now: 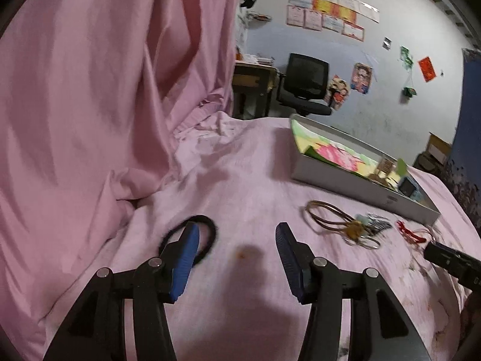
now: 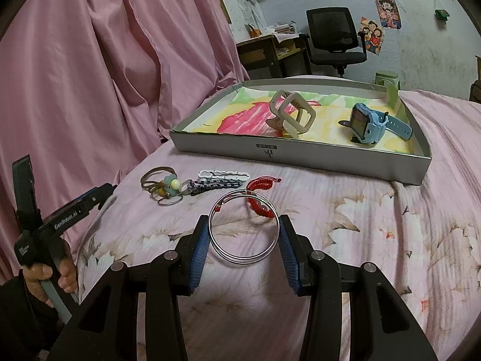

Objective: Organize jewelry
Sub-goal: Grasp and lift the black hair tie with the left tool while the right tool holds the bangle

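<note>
Silver bangles (image 2: 244, 228), two, between blue pads of right tongs (image 2: 244, 242), gripped on pink bed (image 2: 375, 225), left tongs (image 1: 237, 258) wide open, empty, two watches (image 2: 293, 114) in tray (image 2: 300, 153), one black hair tie (image 1: 207, 231)

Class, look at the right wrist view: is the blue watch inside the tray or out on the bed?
Inside. The blue watch stands on the tray's coloured lining, within its grey walls.

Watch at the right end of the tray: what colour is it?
Light blue watch, with a dark screen; clearest in the right wrist view.
</note>
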A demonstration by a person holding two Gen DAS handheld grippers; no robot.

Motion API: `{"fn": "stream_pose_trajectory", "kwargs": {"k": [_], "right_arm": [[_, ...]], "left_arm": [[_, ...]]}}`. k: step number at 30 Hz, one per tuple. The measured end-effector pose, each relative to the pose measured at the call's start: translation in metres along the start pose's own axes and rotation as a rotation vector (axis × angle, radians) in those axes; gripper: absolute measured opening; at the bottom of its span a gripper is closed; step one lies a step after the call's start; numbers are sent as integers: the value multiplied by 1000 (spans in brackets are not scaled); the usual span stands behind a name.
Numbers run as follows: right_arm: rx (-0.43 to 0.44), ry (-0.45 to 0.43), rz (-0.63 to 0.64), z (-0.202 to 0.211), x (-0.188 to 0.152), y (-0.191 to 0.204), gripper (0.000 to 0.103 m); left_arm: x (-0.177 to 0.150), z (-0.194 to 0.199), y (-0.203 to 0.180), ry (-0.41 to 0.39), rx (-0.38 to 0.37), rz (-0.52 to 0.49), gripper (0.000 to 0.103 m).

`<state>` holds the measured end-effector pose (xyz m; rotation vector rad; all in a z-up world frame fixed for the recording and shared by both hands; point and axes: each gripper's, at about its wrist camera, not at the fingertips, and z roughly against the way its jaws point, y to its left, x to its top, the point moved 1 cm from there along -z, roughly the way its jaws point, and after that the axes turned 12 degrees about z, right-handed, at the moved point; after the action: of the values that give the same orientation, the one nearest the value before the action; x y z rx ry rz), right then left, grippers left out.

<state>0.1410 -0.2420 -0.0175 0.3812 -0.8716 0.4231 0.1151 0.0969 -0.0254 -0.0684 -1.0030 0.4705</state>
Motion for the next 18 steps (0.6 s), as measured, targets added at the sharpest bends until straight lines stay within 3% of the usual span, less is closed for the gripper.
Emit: {"fn": "stream_pose_trajectory", "kwargs": {"k": [4, 9, 18], "right_arm": [[1, 2, 6, -1, -2, 1, 40], [3, 3, 14, -2, -5, 4, 40], [8, 2, 20, 0, -3, 7, 40]], "left_arm": [[2, -14, 11, 53, 29, 37, 49], [-1, -24, 12, 102, 21, 28, 32], [-1, -33, 20, 154, 1, 83, 9]]}}
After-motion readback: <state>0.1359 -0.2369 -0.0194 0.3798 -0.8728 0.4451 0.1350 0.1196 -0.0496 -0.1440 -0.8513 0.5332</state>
